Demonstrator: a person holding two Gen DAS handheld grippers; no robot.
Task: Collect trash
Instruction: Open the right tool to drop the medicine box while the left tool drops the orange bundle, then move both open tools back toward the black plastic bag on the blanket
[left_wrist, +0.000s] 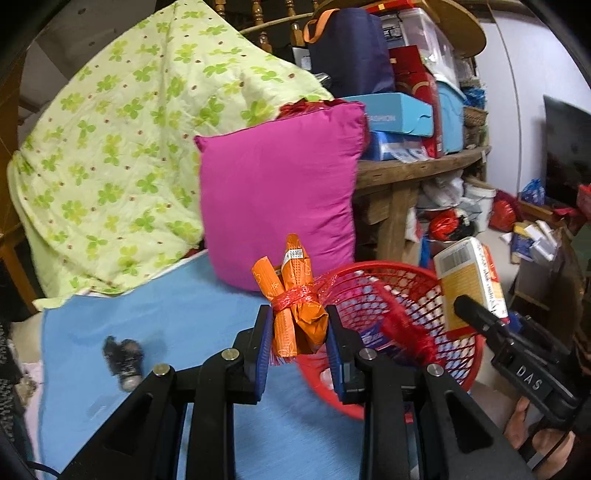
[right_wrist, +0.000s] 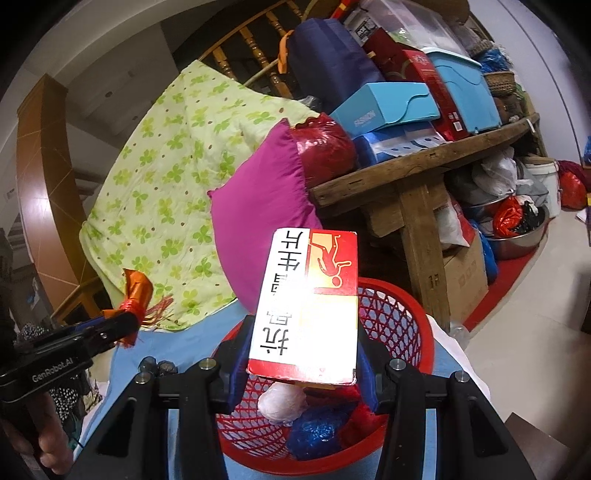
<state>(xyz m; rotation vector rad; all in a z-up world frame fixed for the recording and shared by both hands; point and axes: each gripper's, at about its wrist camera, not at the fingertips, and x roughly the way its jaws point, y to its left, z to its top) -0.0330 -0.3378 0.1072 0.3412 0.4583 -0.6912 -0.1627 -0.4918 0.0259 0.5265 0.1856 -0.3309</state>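
Note:
My left gripper (left_wrist: 298, 328) is shut on an orange paper bundle (left_wrist: 295, 295) tied with red string, held just left of the red mesh basket (left_wrist: 406, 306). In the right wrist view the same bundle (right_wrist: 138, 291) shows at the left, in the left gripper (right_wrist: 129, 325). My right gripper (right_wrist: 301, 365) is shut on a red, white and yellow carton (right_wrist: 308, 302), held over the basket (right_wrist: 402, 325). The carton (left_wrist: 469, 284) shows at the right of the left wrist view, in the right gripper (left_wrist: 476, 314). Inside the basket lie a white wad (right_wrist: 282, 402) and blue plastic (right_wrist: 317, 432).
The basket rests on a blue sheet (left_wrist: 177, 325) with a magenta pillow (left_wrist: 280, 192) and a green clover quilt (left_wrist: 110, 166) behind. A small dark object (left_wrist: 123, 360) lies on the sheet. A wooden bench (right_wrist: 417, 177) piled with boxes stands to the right, bags beneath it.

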